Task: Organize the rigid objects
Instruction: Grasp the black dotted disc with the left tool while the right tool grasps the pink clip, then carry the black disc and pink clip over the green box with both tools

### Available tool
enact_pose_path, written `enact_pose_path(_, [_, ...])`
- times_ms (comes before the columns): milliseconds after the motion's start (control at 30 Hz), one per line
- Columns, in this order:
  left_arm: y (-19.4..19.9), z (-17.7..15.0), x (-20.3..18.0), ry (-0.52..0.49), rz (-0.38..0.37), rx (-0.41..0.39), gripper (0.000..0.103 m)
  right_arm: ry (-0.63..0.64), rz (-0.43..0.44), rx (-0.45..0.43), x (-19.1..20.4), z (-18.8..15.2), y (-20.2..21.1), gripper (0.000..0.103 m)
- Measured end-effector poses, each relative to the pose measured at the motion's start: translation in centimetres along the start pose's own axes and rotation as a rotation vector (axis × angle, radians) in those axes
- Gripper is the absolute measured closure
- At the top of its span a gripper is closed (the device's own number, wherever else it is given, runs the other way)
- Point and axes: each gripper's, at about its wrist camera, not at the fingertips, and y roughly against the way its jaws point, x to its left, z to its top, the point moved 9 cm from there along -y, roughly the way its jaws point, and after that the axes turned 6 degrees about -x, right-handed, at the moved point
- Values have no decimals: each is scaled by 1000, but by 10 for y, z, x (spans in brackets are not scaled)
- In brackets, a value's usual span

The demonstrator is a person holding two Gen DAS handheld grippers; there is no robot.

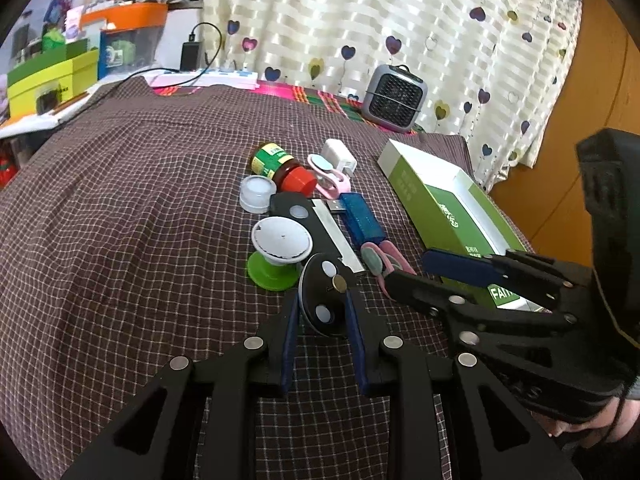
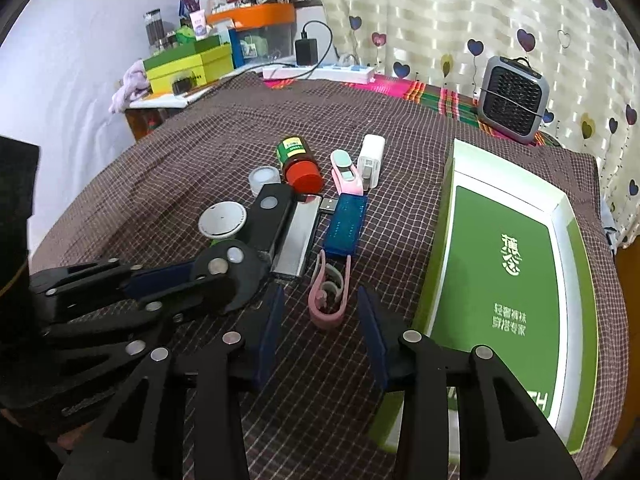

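A black round disc (image 1: 325, 295) with pale dots was seen clamped between the blue pads of the left gripper (image 1: 322, 312), at the near end of a crowded row of small items on the checked cloth (image 1: 120, 220). The right gripper (image 2: 318, 320) was held with its jaws apart around a pink clip (image 2: 329, 294), the pads not yet touching it as far as could be told.

Trouble could be expected from the crowding. The disc lay against a silver-edged black bar (image 1: 320, 226) and just beside a white-topped green stand (image 1: 280, 254); a careless lift could have dragged either out of line. The pink clip's open arms sat touching the blue USB stick (image 2: 346, 224), so a slanted closing might have nudged it or let the springy clip squirt free. The two grippers were also close enough for their fingers to be knocked together.

Open cloth was left to the left of the row and nearer the camera. To the right, movement was hemmed in by the green and white box (image 2: 508, 264), with the cloth's edge beyond it.
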Motion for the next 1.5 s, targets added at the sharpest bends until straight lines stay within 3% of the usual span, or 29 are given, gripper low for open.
enact_pose_path(133, [-1,1,4,8,-5,-1,81,5,-12,42,0,0,-11,65])
enact_pose_path(200, [-2,1,6,10,-10,1,81,9,-18,61,0,-1,-17,76])
enact_pose_path(267, [-2,1,6,10,-13,0,81,15,-29,70,-1,-2,-20,80])
enact_pose_path(1000, [16,6,-19,-33,-16,-42,81,-14,1,-57,-2,-1,22,80])
enact_pose_path(1500, [4,19,-59,-96,-45,-44,81,-98,-23,-125,-42,-4,50,80])
